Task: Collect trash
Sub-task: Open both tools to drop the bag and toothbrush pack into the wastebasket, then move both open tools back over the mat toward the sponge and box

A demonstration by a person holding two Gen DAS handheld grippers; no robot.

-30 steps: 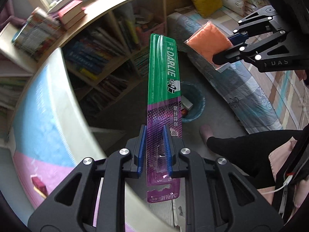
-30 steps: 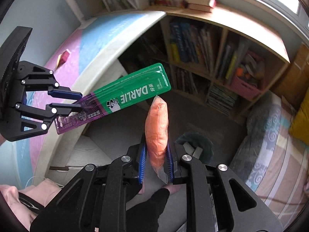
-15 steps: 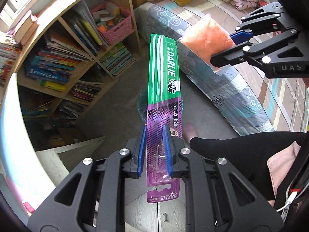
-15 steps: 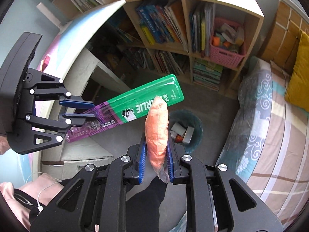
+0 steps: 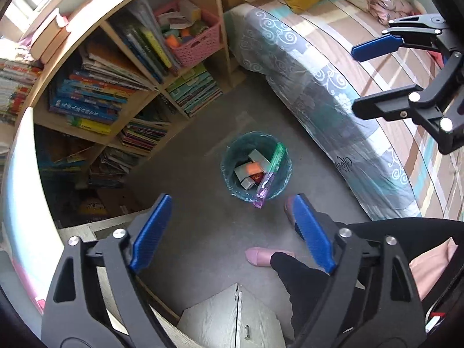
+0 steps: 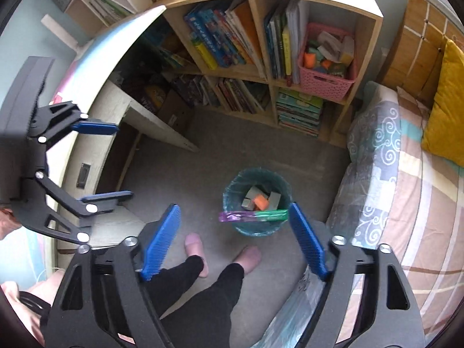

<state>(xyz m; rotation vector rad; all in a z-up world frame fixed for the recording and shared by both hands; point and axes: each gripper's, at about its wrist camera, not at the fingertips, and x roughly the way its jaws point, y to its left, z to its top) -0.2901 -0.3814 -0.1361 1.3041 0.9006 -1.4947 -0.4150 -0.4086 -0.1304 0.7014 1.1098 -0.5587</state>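
Both grippers hung over the floor, and we saw their jaws spreading wide with nothing between the blue pads. Our left gripper (image 5: 232, 232) pointed nearly straight down; our right gripper (image 6: 235, 240) tilted a little less steeply. In the left wrist view the right gripper (image 5: 374, 78) showed at about 2 o'clock, equally empty; in the right wrist view the left gripper (image 6: 113, 162) sat at about 9 o'clock.

Below us stood the teal bin (image 5: 229, 156) on the grey floor (image 5: 188, 191), close to the foot of the bed (image 5: 333, 87). We found the green and purple toothbrush pack (image 5: 269, 174) lying tilted across the bin, its purple end poking over the rim at about 6 o'clock. The orange packet (image 6: 260, 201) lay inside among grey boxes (image 5: 259, 156). From 10 to 12 o'clock ran the bookshelf (image 6: 261, 66), and our feet in pink slippers (image 6: 197, 243) stood just beside the bin.
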